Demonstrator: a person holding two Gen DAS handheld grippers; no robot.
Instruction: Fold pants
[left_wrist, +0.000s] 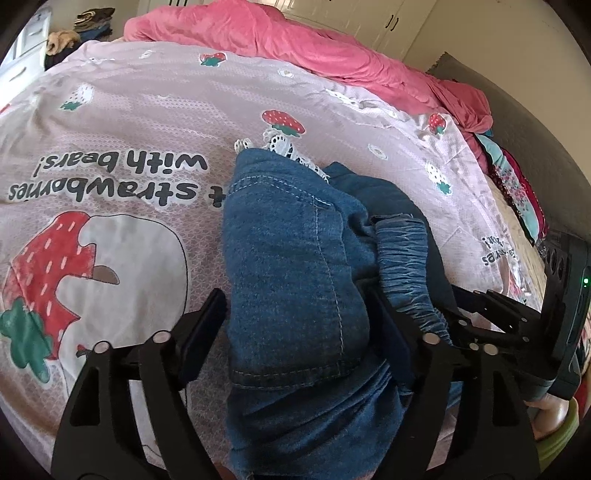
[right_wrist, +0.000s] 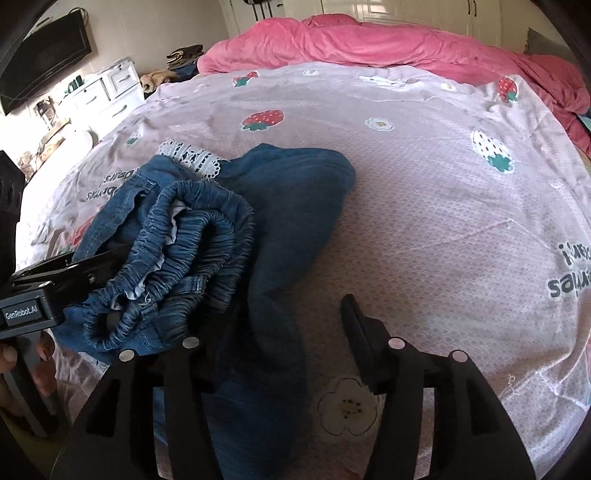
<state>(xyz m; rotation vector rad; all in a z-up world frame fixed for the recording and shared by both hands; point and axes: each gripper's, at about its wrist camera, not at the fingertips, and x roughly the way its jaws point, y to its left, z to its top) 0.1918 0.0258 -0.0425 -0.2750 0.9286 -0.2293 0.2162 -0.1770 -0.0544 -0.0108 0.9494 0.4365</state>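
Blue denim pants (left_wrist: 295, 258) with an elastic waistband (left_wrist: 402, 251) and a white lace hem (left_wrist: 284, 146) lie bunched on the pink strawberry bedsheet (left_wrist: 129, 122). My left gripper (left_wrist: 295, 314) is open, its fingers either side of the denim, which runs between them. In the right wrist view the pants (right_wrist: 280, 206) lie left of centre, waistband (right_wrist: 192, 251) crumpled. My right gripper (right_wrist: 280, 332) is open, with a dark fold of denim between its fingers. The left gripper (right_wrist: 66, 273) shows at the left edge by the waistband.
A pink duvet (left_wrist: 295, 40) is heaped along the far side of the bed. Folded colourful clothes (left_wrist: 517, 184) sit at the right edge. White drawers (right_wrist: 107, 88) and a wall TV (right_wrist: 44, 59) stand beyond the bed's left side.
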